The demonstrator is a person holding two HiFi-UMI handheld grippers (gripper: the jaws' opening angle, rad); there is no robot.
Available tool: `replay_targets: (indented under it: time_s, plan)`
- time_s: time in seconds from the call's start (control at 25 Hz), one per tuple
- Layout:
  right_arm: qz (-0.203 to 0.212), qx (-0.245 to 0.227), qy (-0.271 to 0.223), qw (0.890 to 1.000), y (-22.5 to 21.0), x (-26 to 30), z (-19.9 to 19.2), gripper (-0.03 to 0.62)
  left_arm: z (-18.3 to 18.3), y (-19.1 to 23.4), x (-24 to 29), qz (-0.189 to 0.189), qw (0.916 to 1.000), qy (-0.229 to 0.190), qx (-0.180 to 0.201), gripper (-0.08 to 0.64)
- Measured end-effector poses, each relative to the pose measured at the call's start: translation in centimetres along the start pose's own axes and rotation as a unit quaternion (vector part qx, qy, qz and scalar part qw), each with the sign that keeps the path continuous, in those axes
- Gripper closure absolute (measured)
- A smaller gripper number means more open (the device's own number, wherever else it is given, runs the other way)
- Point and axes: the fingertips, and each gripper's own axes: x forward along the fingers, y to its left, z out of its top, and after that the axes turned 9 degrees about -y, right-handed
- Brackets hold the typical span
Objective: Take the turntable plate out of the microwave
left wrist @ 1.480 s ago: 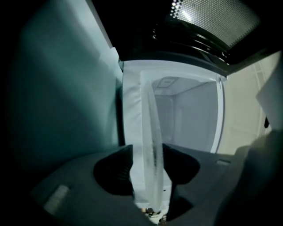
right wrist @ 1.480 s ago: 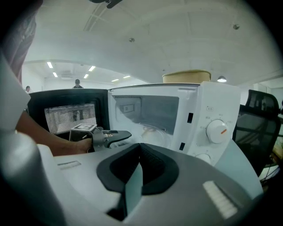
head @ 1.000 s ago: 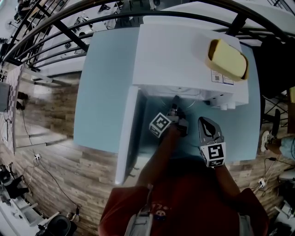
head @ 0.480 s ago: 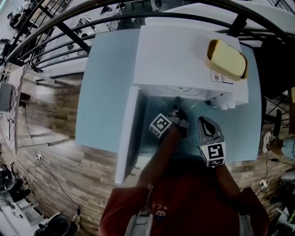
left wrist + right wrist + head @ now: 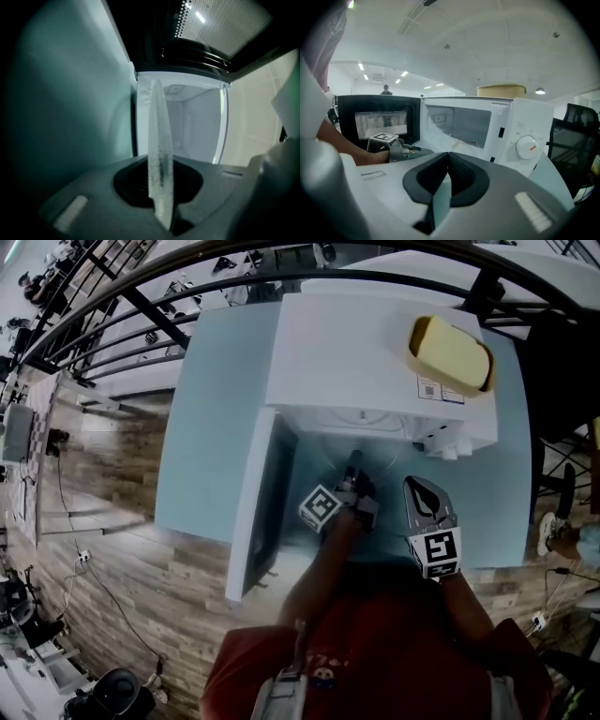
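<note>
Glass, clear with a faint frosty speckle: that is the turntable plate (image 5: 159,154), and the left gripper view catches it edge-on, a thin pale blade standing straight up between the jaws. The left gripper (image 5: 354,463) is clamped on its rim, both dark pads pressing the glass from either side. Behind the plate the white cavity lies open, with the perforated window of the door overhead in that view.

From the head view, the white microwave (image 5: 356,352) sits toward the far edge of the pale blue tabletop (image 5: 216,427), its door (image 5: 253,512) swung wide on the left. The left gripper reaches to the mouth of the cavity, so the gripped rim of the plate is right at the opening; how much of the plate is inside I cannot tell.

The right gripper (image 5: 448,157) hangs just to the right of the left one, in front of the control dial (image 5: 526,146) and above the near edge of the tabletop. Its jaws are pressed together with nothing between them.

A pale yellow bowl (image 5: 450,354) rests on top of the microwave at its right end.
</note>
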Motion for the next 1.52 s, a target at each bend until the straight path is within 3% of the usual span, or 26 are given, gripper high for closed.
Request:
replay_targets:
  time_s: [0.32, 0.72, 0.96, 1.52]
  plan:
    - [0.011, -0.002, -0.003, 1.000, -0.6, -3.3, -0.1, 0.592, -1.2, -0.6, -3.8, 0.015, 0.9997, -0.021, 0.003, 0.538]
    - [0.028, 0.008, -0.028, 0.999, -1.5, -7.6, 0.4, 0.592, -3.8, -4.6, -8.5, -0.022, 0.9987, -0.040, 0.022, 0.538]
    - [0.030, 0.018, -0.044, 0.998, -2.8, -9.8, 0.4, 0.592, -6.3, -5.9, -11.5, -0.015, 0.9983, -0.044, 0.033, 0.538]
    - [-0.001, 0.055, -0.086, 0.995, -6.6, -16.2, 0.2, 0.592, -12.1, -10.9, -17.7, -0.015, 0.9969, -0.066, 0.039, 0.538]
